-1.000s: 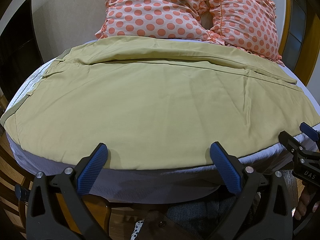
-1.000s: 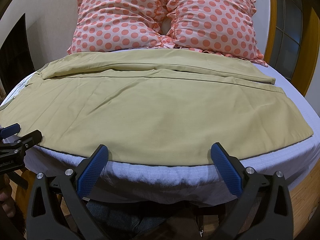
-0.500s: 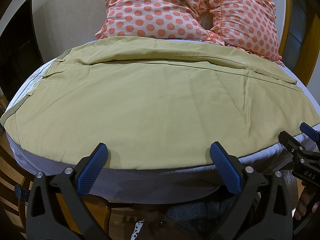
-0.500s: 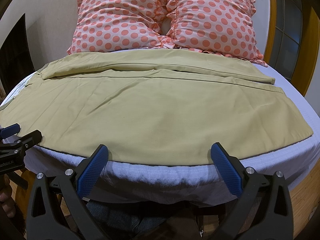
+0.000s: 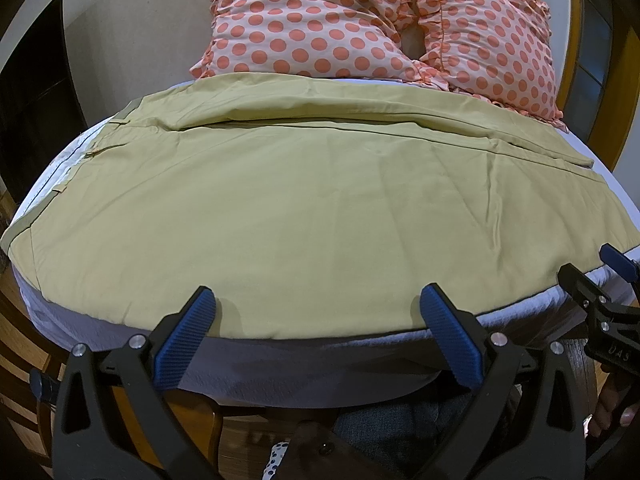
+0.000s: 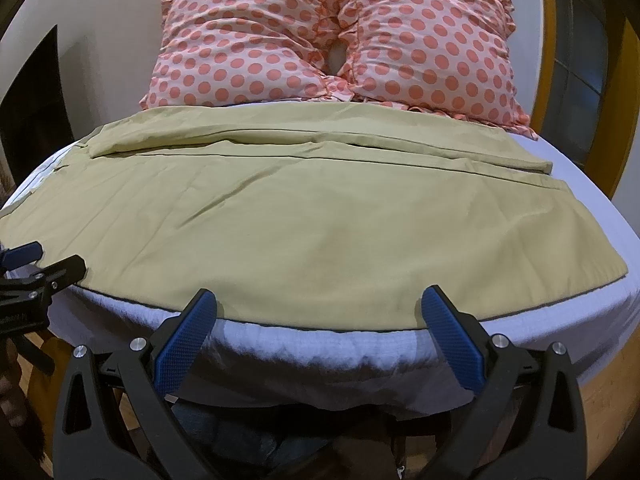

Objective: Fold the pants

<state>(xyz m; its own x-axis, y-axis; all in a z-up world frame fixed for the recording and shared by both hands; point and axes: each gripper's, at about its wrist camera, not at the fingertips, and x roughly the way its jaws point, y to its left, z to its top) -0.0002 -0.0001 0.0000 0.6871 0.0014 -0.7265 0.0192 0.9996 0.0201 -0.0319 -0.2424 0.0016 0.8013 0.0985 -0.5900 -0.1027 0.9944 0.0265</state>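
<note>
While both claws gape empty, the pants (image 5: 312, 208) spread across the bed (image 6: 580, 320), waistband end cut off.

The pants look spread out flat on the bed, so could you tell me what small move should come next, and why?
Probably lower both grippers onto the near edge of the pants and pinch it. The left gripper and right gripper both hover open just short of that edge, holding nothing, and the pants lie flat on the bed, not yet folded.
</note>
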